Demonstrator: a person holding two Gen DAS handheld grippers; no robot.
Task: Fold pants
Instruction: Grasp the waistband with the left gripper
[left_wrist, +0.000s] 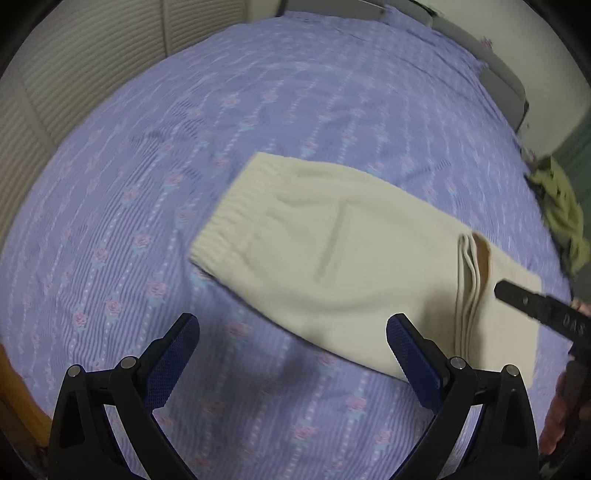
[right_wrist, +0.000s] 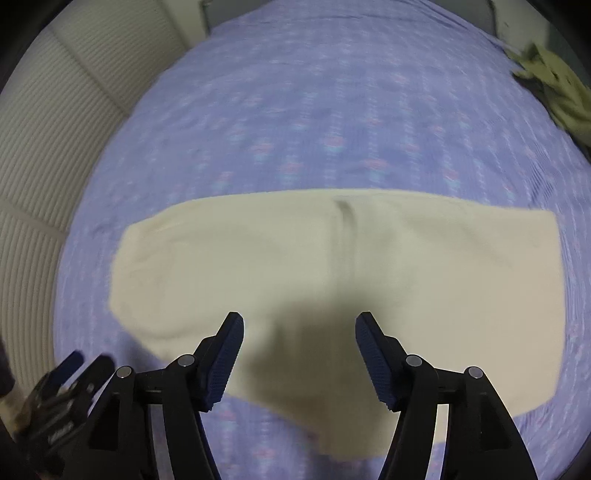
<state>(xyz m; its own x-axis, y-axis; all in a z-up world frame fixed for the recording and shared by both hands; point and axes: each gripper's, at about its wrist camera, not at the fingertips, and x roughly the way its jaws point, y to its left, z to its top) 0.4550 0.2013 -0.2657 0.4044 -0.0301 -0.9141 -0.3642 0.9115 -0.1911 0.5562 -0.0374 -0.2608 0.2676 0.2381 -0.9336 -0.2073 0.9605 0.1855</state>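
Cream pants (left_wrist: 332, 254) lie flat on the bed, on a lilac bedspread (left_wrist: 258, 110) w/ pink rose print and dotted stripes. They're folded: in the left wrist view the elastic ribbed waistband (left_wrist: 225, 218) sits at the upper-left end, and stacked leg edges (left_wrist: 467, 291) show as layered folds nr the right end, resting on top of the lower layer. A faint slanted pocket seam runs across the hip area. Left gripper (left_wrist: 291, 328) hangs over the bedspread at the near edge of the pants, jaws spread wide, nothing btwn the blue textured pads; its right finger overlaps the pants' near edge in view, contact can't be told. Right gripper (right_wrist: 299, 325) is above the middle of the pants, jaws apart and empty, pads clear of the cloth, a dark shadow on the fabric directly below. In the left wrist view one black finger of the right gripper pokes in from the right edge over the folded leg end. Right wrist view is motion-blurred. An olive-green garment (right_wrist: 554, 88) lies crumpled at the far right side of the bed, well apart from the pants. Pale ribbed panels (left_wrist: 74, 66) border the bed on the left.
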